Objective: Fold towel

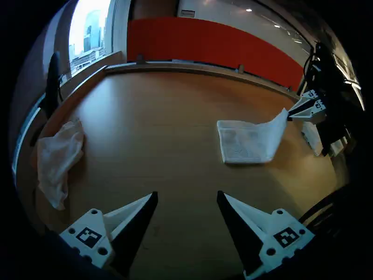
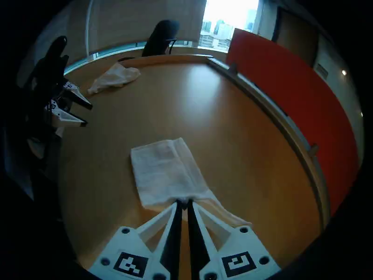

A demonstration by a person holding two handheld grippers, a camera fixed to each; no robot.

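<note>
The flat-folded white terry towel (image 2: 163,172) lies on the smooth brown wooden table (image 1: 154,121), one corner raised off the surface and pinched between the nearly closed white fingers of the right gripper (image 2: 183,203); the left gripper (image 1: 186,196) hangs over bare wood with its fingers spread wide, gripping nothing, well apart from the towel. A crumpled white cloth (image 1: 58,158) sits near the table's far corner; a red wall panel (image 1: 210,42) runs along one edge, a bright window (image 1: 88,32) and a black office chair (image 2: 161,35) stand beyond.
</note>
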